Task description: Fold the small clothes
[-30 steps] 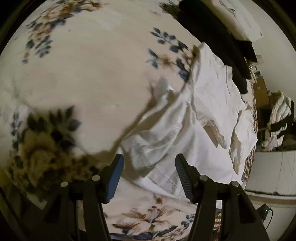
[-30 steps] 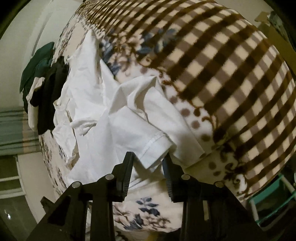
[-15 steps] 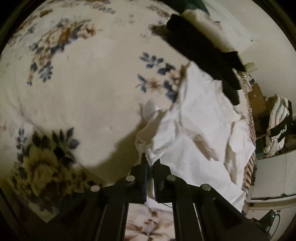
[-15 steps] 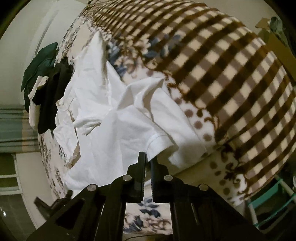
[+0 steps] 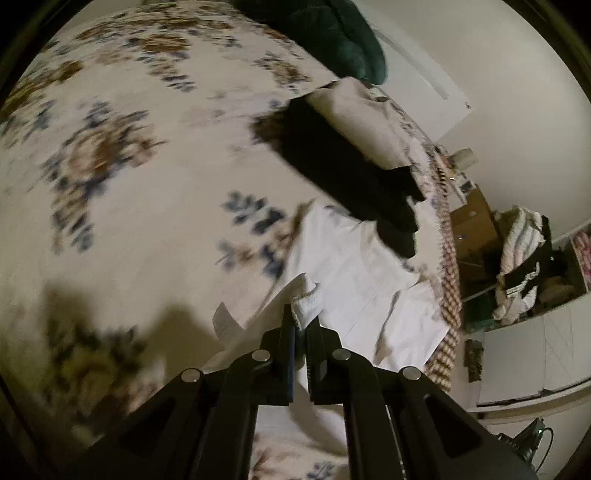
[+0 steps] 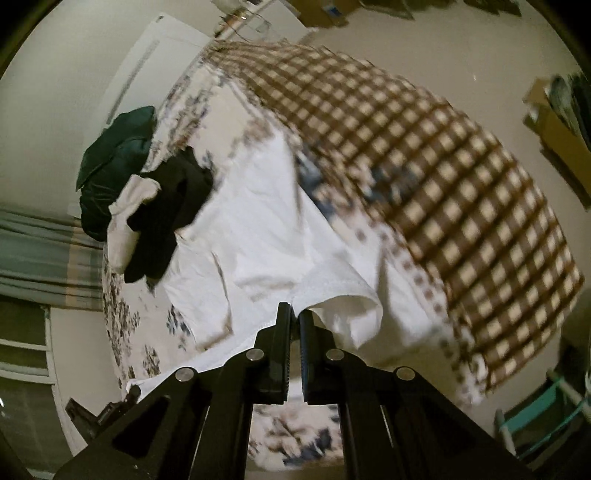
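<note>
Both grippers are clamped on the white shirt (image 5: pixel 362 280), which lies spread on the floral bedspread (image 5: pixel 147 229) with its near edge lifted off the bed by the two grips. In the left wrist view the left gripper (image 5: pixel 302 325) has its jaws closed on a bunched, hemmed bit of the cloth that pokes up between the fingertips. In the right wrist view the right gripper (image 6: pixel 294 317) pinches the shirt (image 6: pixel 258 236) at a hemmed edge, and a sleeve-like flap curls and hangs just right of the jaws. Beyond the shirt lies a black garment (image 5: pixel 351 173), its near end overlapping the shirt's far edge, with a pale garment (image 5: pixel 354 122) and a dark green one (image 5: pixel 332 33) behind it; the right view shows the same pile at the left, black (image 6: pixel 166 218), pale (image 6: pixel 129 221) and green (image 6: pixel 114 158). Only the left view shows the cardboard box (image 5: pixel 476 218) and a heap of striped cloth (image 5: pixel 521 251) past the bed's right side. Only the right view shows the brown checked blanket (image 6: pixel 424 177) covering the bed beside the shirt, the curtain (image 6: pixel 37 254) at the left, and a teal frame (image 6: pixel 546 402) at the lower right. Both views are blurred.
</note>
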### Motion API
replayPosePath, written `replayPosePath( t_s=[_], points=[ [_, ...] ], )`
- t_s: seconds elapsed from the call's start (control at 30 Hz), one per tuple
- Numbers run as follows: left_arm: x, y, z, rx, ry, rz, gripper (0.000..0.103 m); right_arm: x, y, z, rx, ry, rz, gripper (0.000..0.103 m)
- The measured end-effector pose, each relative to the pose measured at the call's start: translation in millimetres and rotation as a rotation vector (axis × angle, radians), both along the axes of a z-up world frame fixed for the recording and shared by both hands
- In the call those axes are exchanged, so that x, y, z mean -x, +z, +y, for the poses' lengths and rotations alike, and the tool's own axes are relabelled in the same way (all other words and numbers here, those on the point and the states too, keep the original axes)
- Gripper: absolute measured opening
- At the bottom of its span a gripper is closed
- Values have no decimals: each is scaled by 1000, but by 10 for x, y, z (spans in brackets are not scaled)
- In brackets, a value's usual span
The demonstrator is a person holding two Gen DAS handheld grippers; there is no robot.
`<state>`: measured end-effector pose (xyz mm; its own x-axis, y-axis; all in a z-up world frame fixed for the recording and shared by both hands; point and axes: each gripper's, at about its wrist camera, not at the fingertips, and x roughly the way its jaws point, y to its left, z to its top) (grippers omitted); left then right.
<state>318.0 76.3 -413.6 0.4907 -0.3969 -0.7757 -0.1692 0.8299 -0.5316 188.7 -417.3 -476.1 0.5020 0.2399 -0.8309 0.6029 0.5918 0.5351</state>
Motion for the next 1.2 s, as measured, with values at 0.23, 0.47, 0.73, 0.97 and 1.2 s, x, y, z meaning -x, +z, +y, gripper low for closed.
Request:
replayPosePath(
  t_s=[0.23,0.47,0.73,0.97,1.2],
  points=[
    [-1014,-219,-417,-75,-99,-25,3,-962,36,-165,120,32,-27,5],
    [-1862,-563,-776,-173,-126,7,3,-2039,-378,-454,196,68,31,5],
    [-2141,-767,-964,-282,-187,61,19,-2716,-837,-699,90,75,67,28],
    [-1170,-501,-503,-293,-114,37,84,-1871,-564,-513,67,93,17,72],
    [-376,-976,-97,-232,-19,274,84,-546,-919,-358,-61,-83,187,72]
  ],
)
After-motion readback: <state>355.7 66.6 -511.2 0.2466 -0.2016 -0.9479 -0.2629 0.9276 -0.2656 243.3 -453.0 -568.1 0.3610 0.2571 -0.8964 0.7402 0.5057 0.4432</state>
